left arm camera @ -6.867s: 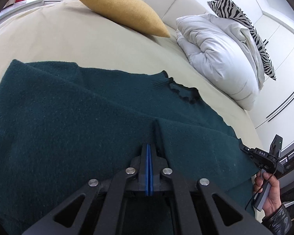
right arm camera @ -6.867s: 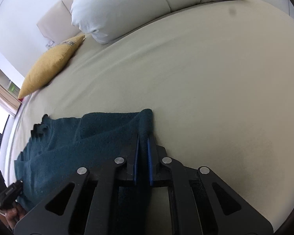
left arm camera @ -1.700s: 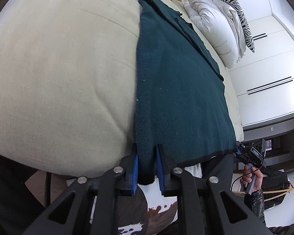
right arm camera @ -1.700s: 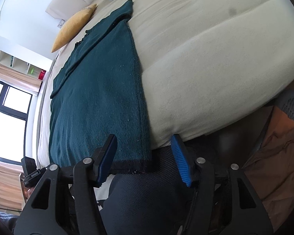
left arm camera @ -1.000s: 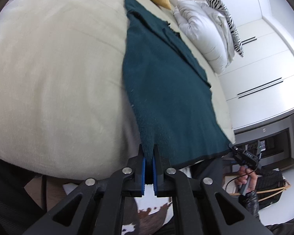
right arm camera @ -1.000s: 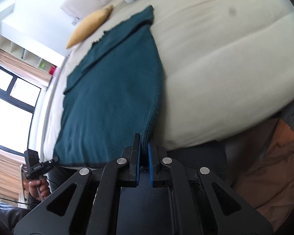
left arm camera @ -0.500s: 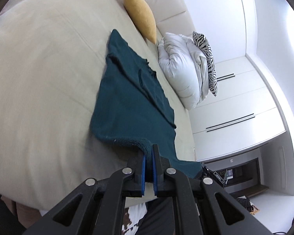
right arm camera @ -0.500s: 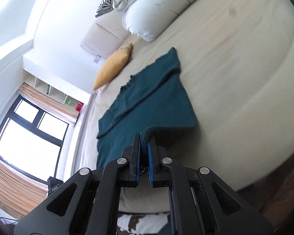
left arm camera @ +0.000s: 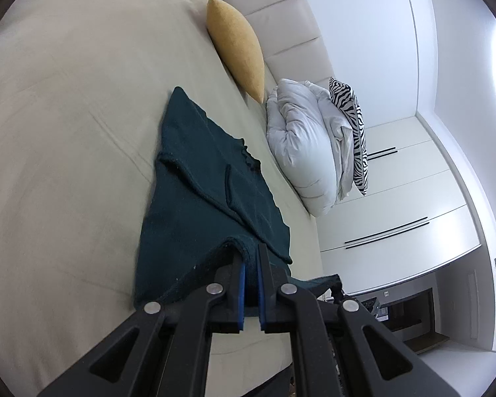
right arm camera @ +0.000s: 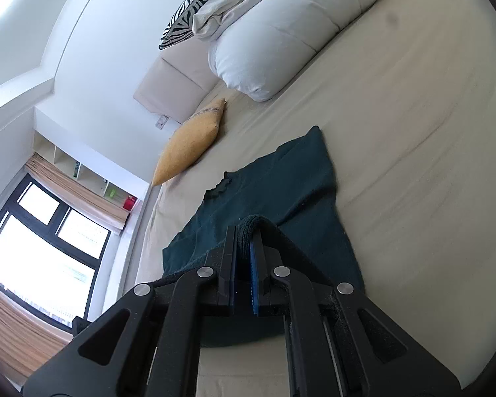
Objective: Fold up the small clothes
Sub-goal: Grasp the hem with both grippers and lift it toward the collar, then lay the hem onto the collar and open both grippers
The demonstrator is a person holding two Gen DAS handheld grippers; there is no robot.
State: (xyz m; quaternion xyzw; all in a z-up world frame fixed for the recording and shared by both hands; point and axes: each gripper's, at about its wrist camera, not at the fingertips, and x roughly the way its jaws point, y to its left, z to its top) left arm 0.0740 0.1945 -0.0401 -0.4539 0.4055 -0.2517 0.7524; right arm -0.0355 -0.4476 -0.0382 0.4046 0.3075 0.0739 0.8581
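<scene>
With both hem corners lifted off the bed point(left arm camera: 66, 132), left gripper point(left arm camera: 251, 258) and right gripper point(right arm camera: 244, 235) each clamped on the green sweater point(left arm camera: 195, 198), uneven travel toward the far collar could skew the fold; thick knit might slip out.

Home bedroom: bed point(left arm camera: 66, 132) w/ pillows point(left arm camera: 238, 43), headboard point(left arm camera: 281, 29), wardrobe point(left arm camera: 396, 198).
</scene>
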